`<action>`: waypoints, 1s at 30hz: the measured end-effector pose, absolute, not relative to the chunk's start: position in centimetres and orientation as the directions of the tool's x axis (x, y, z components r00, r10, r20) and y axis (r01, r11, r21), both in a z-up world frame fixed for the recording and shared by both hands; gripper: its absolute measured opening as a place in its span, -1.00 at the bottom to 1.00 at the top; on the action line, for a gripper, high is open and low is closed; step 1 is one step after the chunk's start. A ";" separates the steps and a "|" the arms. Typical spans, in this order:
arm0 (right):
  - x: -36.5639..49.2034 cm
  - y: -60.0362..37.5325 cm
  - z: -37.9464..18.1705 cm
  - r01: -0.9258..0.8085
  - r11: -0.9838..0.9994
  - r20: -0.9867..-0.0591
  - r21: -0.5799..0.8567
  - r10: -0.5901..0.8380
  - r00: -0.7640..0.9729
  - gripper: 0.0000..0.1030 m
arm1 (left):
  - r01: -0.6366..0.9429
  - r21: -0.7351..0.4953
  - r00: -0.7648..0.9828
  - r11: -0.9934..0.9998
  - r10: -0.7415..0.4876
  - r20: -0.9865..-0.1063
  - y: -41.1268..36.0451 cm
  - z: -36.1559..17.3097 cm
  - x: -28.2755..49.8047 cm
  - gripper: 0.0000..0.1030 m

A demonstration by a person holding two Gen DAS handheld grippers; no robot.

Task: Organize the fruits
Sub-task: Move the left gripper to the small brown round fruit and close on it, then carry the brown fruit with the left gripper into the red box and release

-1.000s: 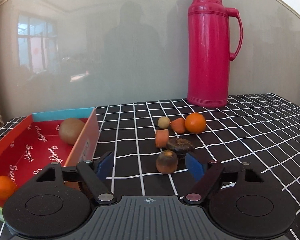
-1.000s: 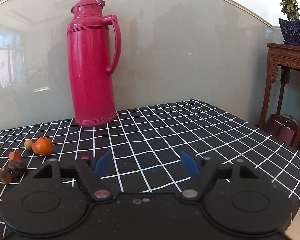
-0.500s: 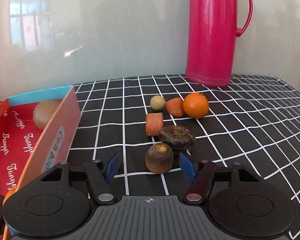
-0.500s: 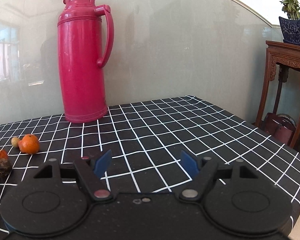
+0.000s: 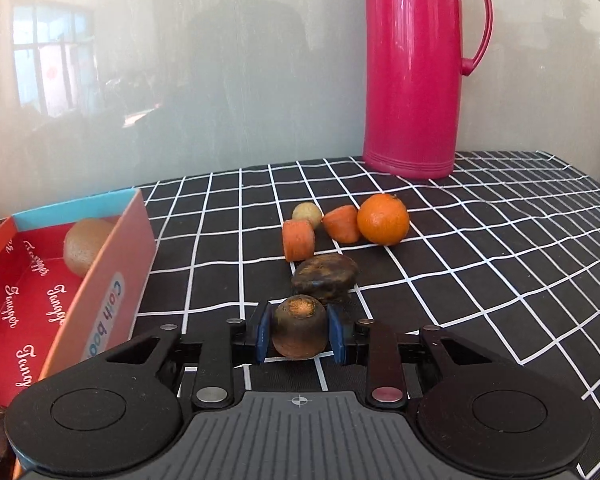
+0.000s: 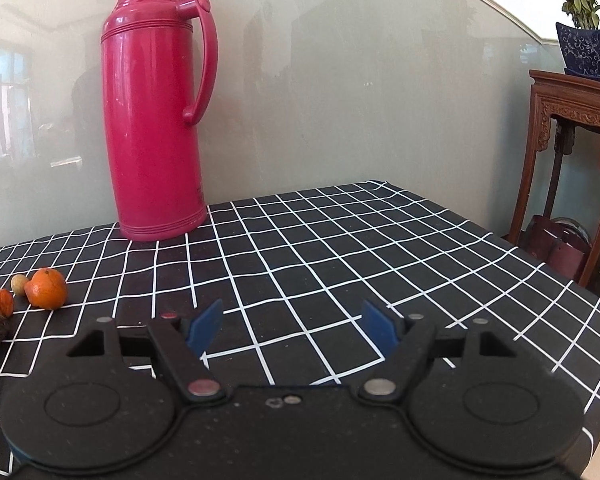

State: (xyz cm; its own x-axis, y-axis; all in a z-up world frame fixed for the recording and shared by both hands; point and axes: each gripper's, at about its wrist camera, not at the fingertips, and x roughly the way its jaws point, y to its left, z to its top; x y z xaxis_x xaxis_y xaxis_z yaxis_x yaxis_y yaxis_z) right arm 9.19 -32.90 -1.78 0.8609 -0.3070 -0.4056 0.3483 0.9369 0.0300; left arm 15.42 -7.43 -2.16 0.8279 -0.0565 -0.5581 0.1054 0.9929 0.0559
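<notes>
2 tools: left tool (image 5: 299, 334) has just closed on the dark brown stubby fruit (image 5: 299, 331); right tool (image 6: 290, 326) gapes, empty.
Fruit place: on checked desk (image 5: 460, 264), right of red cardboard box (image 5: 112, 280).
Risk: rounded sides may slip from the pads (image 5: 264, 334) on lifting.

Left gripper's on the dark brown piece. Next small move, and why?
Probably a short straight lift. The left gripper has just been closing, and its pads now press both sides of the dark brown piece, which still sits on the checked cloth, close against the dark lumpy fruit behind. Rising first avoids nudging it before swinging toward the red box.
</notes>
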 end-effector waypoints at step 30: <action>10.7 -24.3 -0.8 0.209 0.978 -0.398 0.015 -0.186 0.899 0.50 | 0.012 0.037 0.892 0.999 0.006 -0.451 1.5 1.6 10.4 -0.41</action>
